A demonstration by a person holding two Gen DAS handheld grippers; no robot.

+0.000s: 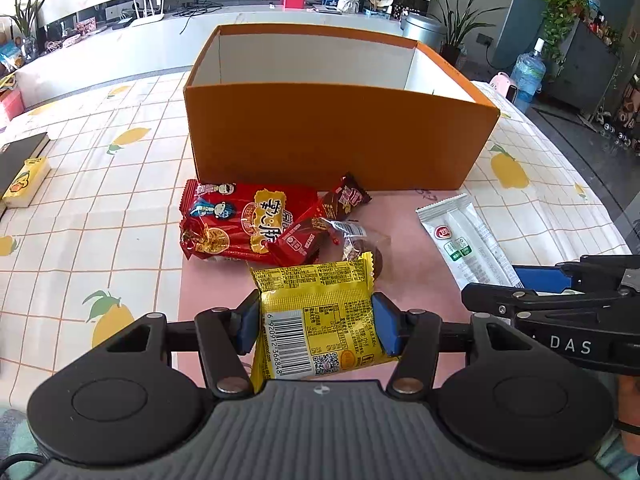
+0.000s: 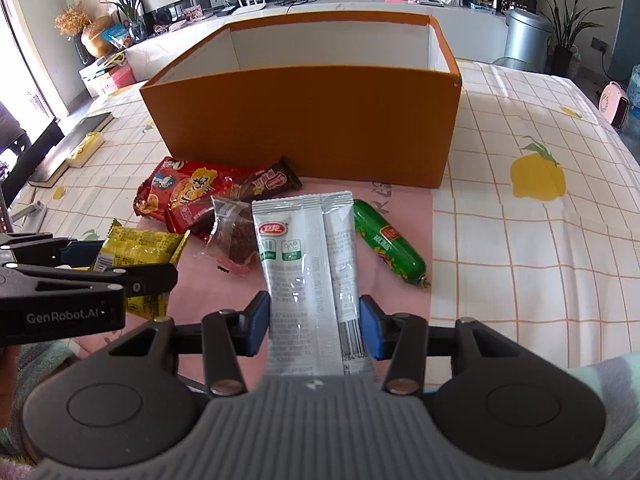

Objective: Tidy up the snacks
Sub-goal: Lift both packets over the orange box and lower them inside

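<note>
The left gripper (image 1: 316,322) has its jaws clamped on a yellow snack packet (image 1: 320,312), barcode side up, and the right gripper (image 2: 314,322) has its jaws closed on a long white sachet (image 2: 308,264); both packets appear to be raised a little off the pink mat (image 2: 400,300), though the angle leaves that unsure. Beyond them on the counter (image 2: 520,248) lie a large red snack bag (image 1: 240,216), small red and brown wrapped bars, a clear-wrapped brown cake (image 2: 236,236) and a green sausage (image 2: 388,242). These sit just before the open orange box (image 1: 332,136).
</note>
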